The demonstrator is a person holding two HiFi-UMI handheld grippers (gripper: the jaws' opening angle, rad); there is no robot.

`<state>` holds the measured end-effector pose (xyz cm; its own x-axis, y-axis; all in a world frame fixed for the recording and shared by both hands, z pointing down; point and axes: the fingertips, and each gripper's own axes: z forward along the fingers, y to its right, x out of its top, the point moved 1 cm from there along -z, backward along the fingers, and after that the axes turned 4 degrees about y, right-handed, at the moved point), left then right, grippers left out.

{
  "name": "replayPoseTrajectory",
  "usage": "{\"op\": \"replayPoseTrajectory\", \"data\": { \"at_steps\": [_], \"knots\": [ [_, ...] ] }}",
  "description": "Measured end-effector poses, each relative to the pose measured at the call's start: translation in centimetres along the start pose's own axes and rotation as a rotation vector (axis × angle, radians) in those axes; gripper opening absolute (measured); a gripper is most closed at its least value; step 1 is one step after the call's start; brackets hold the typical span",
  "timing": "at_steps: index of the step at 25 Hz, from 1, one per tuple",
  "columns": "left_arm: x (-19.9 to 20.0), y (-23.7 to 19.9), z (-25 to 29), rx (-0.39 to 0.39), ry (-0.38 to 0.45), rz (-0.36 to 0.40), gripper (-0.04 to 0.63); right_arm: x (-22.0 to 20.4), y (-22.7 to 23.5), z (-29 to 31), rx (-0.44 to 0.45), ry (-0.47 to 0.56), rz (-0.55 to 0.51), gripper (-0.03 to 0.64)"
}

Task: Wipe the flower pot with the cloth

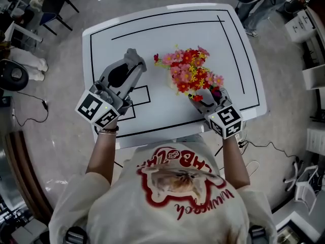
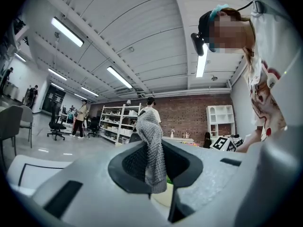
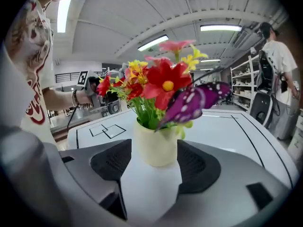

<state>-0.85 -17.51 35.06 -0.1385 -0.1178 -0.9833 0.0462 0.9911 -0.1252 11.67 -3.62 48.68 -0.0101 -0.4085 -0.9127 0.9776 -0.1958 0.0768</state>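
Two hand-held grippers work over the white table with black outlines point(image 1: 167, 39). The left gripper point(image 1: 133, 60) pinches a grey knitted cloth point(image 2: 150, 145) between its jaws, the fabric sticking up past the pads, at about 9 o'clock from the bouquet and apart from it. The small pale yellow flower pot point(image 3: 156, 148), filled with red, pink and yellow artificial flowers point(image 1: 192, 70), stands on the table just right of centre. The right gripper point(image 1: 203, 99) reaches in from 5 o'clock, its jaws spread wide with the pot between them.
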Motion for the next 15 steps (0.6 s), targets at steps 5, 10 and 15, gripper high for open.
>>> {"op": "replayPoseTrajectory", "data": {
  "at_steps": [5, 10, 15],
  "knots": [
    [-0.9, -1.5, 0.6, 0.012, -0.006, -0.019, 0.063, -0.5, 0.9, 1.4, 0.035, -0.036, -0.055, 0.275],
    [-1.8, -2.8, 1.2, -0.011, -0.033, 0.004, 0.063, -0.2, 1.4, 2.0, 0.128, -0.034, -0.111, 0.275],
    [-3.6, -4.7, 2.3, -0.029, -0.079, 0.002, 0.063, 0.5, 1.9, 2.6, 0.240, -0.030, -0.168, 0.275]
  ]
}}
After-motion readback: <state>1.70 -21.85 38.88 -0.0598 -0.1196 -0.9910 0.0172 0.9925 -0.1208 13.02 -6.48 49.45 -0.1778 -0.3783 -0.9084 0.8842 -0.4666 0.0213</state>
